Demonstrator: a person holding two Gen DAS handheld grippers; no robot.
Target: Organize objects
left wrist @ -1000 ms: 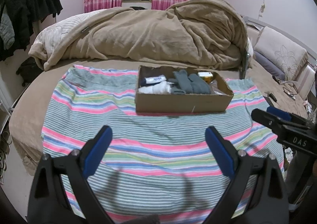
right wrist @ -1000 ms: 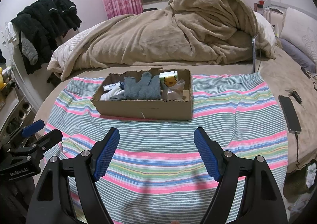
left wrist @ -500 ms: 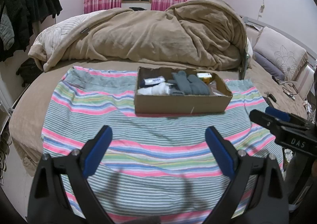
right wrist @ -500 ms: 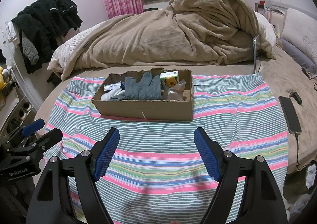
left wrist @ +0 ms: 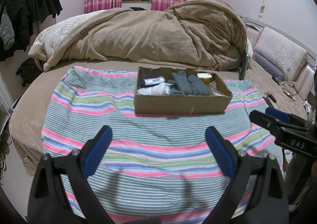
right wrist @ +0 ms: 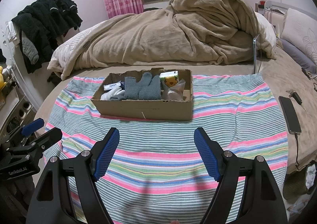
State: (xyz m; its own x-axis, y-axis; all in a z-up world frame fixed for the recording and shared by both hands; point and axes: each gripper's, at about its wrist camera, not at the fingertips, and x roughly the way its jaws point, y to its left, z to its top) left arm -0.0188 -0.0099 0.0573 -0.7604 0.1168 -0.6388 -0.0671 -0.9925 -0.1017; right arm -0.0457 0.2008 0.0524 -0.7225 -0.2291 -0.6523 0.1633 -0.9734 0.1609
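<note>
Right wrist view: both the right gripper (right wrist: 156, 152) and left gripper (left wrist: 158, 150) hang spread wide and empty, near of the cardboard box (right wrist: 146, 108) on the striped cloth (right wrist: 227, 116). Inside, grey gloves (right wrist: 142, 90) look soft and light; pinch a bunched cuff.

Readable lettering: two gripper markings only.

"DAS" stands in white on the black body of the right gripper (left wrist: 285, 126), at 3 o'clock in the left wrist view. "GenRobot.AI" stands in white on the left gripper (right wrist: 31, 134), at 9 o'clock in the right wrist view. The label on the white tube (right wrist: 112, 86) in the cardboard box (right wrist: 146, 109) is too small to read.
</note>
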